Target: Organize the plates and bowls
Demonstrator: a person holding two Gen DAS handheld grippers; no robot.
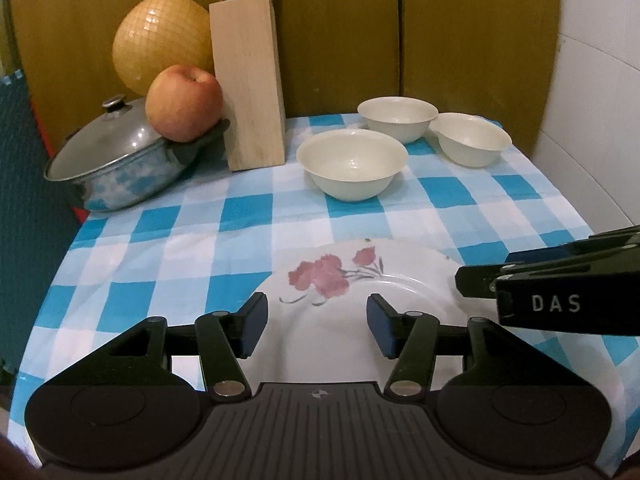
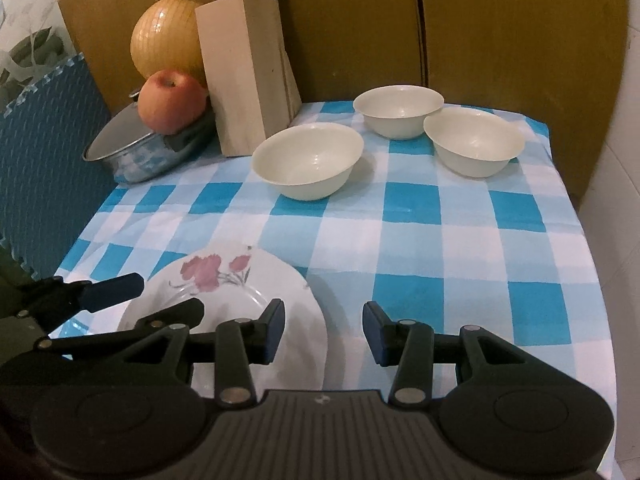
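Bowls: three cream bowls (image 2: 307, 160) unstacked, spread at cloth's far end. Flowered plate (image 1: 360, 292) near edge, under left gripper (image 1: 318, 326). Both left and right gripper (image 2: 324, 332) parted, empty. Stacking not yet begun.

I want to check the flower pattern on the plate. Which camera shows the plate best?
The left wrist view: the plate lies centred ahead with its pink flowers unobstructed. In the right wrist view the plate sits low left, partly covered by the left gripper and the right gripper's fingers.
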